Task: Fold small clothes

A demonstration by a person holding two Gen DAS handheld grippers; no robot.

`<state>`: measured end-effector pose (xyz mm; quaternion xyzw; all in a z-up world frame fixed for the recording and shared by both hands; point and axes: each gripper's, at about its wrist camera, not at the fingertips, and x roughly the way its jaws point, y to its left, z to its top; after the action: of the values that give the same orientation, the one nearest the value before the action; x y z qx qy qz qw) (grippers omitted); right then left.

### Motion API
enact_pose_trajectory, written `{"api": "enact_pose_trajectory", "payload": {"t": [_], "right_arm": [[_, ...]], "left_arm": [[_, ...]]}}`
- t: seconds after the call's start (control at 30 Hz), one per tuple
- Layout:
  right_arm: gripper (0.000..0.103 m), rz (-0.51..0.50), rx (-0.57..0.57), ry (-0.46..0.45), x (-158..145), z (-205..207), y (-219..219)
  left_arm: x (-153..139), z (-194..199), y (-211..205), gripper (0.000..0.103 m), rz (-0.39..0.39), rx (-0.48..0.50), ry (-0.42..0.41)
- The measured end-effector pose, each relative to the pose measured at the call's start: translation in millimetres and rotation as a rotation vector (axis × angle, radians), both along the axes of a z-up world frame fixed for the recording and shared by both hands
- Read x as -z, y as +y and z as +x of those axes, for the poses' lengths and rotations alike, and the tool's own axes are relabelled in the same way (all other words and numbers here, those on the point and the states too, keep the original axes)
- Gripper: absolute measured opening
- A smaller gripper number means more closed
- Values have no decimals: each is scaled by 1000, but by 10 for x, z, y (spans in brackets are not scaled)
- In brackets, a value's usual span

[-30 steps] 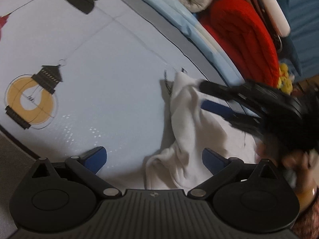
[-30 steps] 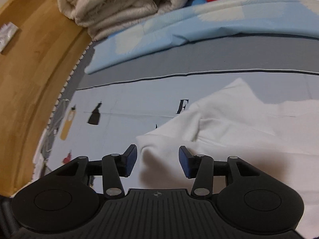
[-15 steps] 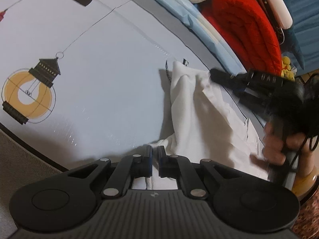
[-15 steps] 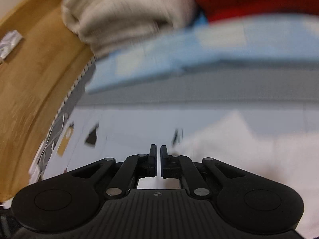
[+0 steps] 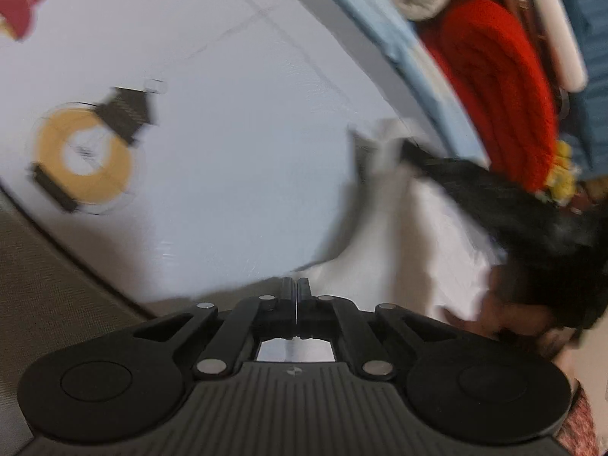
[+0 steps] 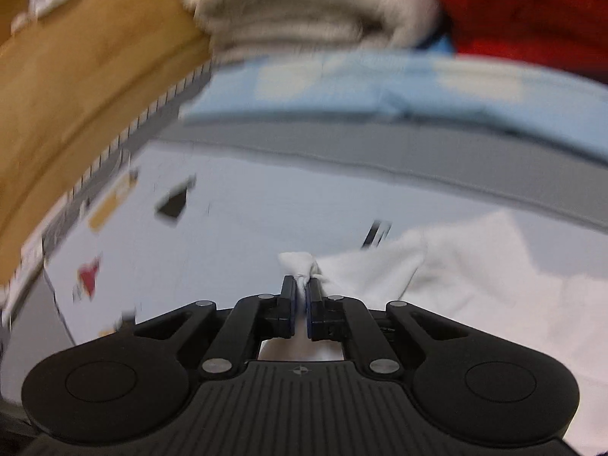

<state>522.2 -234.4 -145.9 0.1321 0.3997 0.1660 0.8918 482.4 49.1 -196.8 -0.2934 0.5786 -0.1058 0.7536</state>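
Note:
A white garment (image 5: 418,235) lies crumpled on a pale blue printed mat (image 5: 228,152). My left gripper (image 5: 295,285) is closing to shut on the garment's near edge, and white cloth shows behind its fingers. In the right wrist view the garment (image 6: 475,277) spreads to the right. My right gripper (image 6: 300,283) is closing to shut on a far corner, with a small bunch of cloth sticking out past the tips. In the left wrist view the right gripper (image 5: 404,150) is a blurred black shape at that corner, held by a hand (image 5: 494,311).
A red knit (image 5: 501,87), a beige rolled blanket (image 6: 304,11) and a light blue sheet (image 6: 380,91) lie along the mat's far edge. Wooden floor (image 6: 76,95) is at the left. Beige carpet (image 5: 45,285) borders the mat's near side.
Both grippers went from open to shut on the white garment. The right gripper has drawn its corner up a little, and both views now blur with motion.

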Motion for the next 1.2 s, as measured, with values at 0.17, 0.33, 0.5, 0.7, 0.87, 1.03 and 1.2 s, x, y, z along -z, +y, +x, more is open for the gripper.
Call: {"api": "enact_pose_trajectory", "payload": {"t": [0.17,0.33,0.5,0.7,0.87,1.03,1.2], "right_arm": [[14,58,6,89,137,182,-75],[39,236,87,156,204,21,-324],[39,172,183,27,-58,-670,-744],[34,60,208,97,349,-1136,-790],[39,96,331,77,116,-1459,-1258],[41,63,731,16,-26,-2259,-2570],[49,72,1303,-33,17,-3297,-4019]], "left_arm": [[40,10,109,0,-74,-33,7],[-64,1,156,28,-133,-34,-59],[-203,-35,-8,56,-172,5,-138],[-82,-124,-295,92,-10,55,-141],[-96,-179,-348,93,42,87,-176],[-128,-196,-295,93,40,77,-187],[-148,-163,-122,93,56,-8,-205]]}}
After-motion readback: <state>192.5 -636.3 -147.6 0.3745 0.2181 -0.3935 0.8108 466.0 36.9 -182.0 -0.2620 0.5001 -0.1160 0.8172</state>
